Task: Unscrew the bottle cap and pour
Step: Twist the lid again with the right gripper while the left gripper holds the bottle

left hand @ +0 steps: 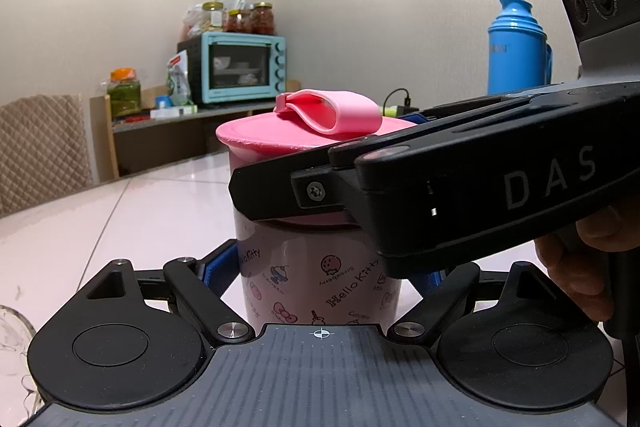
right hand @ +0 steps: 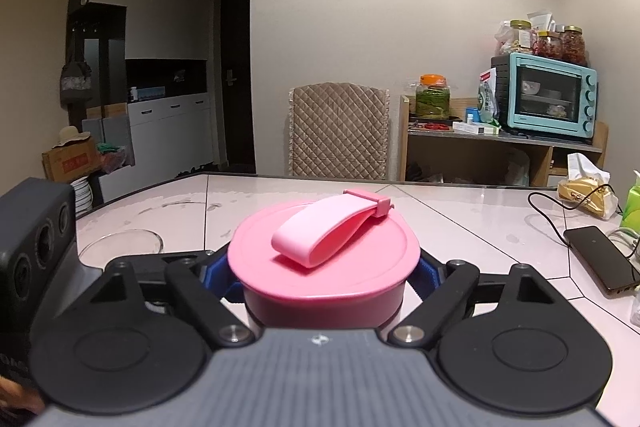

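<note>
On the desk, the pink bottle stands upright with its pink cap screwed on and a loop strap lying across the top. The left gripper has its blue-padded fingers closed narrowly against the bottle's printed body, low down, bracing it. The right gripper sits higher, its fingers pressed on either side of the cap's rim; in the left wrist view its black body crosses just in front of the cap.

The step in hand looks like the unscrewing itself: body held, cap gripped, no gap yet visible between cap and bottle, so it seems little or not at all loosened. The next move calls for the right gripper to twist about the bottle's upright axis while the left holds firm, since a slipping body would turn with the cap. A glass bowl rests just beside on the left, likely the place to pour.
</note>
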Available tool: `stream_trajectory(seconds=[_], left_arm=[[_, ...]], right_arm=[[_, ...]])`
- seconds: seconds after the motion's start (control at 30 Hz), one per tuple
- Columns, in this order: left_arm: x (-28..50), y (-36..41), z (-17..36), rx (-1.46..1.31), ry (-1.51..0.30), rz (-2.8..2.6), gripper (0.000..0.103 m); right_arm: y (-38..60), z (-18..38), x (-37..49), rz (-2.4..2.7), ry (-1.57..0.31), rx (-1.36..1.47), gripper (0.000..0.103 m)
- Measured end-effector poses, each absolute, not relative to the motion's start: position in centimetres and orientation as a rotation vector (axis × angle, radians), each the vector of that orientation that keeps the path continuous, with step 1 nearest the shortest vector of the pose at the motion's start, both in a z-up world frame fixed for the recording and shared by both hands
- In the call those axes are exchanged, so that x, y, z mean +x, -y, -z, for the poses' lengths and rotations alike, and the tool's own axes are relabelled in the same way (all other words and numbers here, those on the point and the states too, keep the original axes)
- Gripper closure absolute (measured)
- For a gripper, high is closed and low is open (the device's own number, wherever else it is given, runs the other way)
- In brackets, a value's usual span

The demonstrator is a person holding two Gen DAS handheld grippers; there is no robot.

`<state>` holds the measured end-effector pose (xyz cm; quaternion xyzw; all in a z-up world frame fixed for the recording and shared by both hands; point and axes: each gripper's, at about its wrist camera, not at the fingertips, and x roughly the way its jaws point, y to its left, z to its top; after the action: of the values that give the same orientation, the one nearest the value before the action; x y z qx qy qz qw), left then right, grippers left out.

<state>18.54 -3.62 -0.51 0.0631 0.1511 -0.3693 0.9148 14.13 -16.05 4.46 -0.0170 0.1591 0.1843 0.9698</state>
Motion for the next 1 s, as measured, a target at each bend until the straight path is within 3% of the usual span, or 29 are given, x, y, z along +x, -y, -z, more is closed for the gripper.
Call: stream_trajectory(seconds=[1.0], left_arm=[[18.0, 3.4, 0.6, 0.130, -0.311, 0.760, 0.013]], right_arm=[[20.0, -5.1, 16.5, -0.748, -0.303, -0.121, 0.018]])
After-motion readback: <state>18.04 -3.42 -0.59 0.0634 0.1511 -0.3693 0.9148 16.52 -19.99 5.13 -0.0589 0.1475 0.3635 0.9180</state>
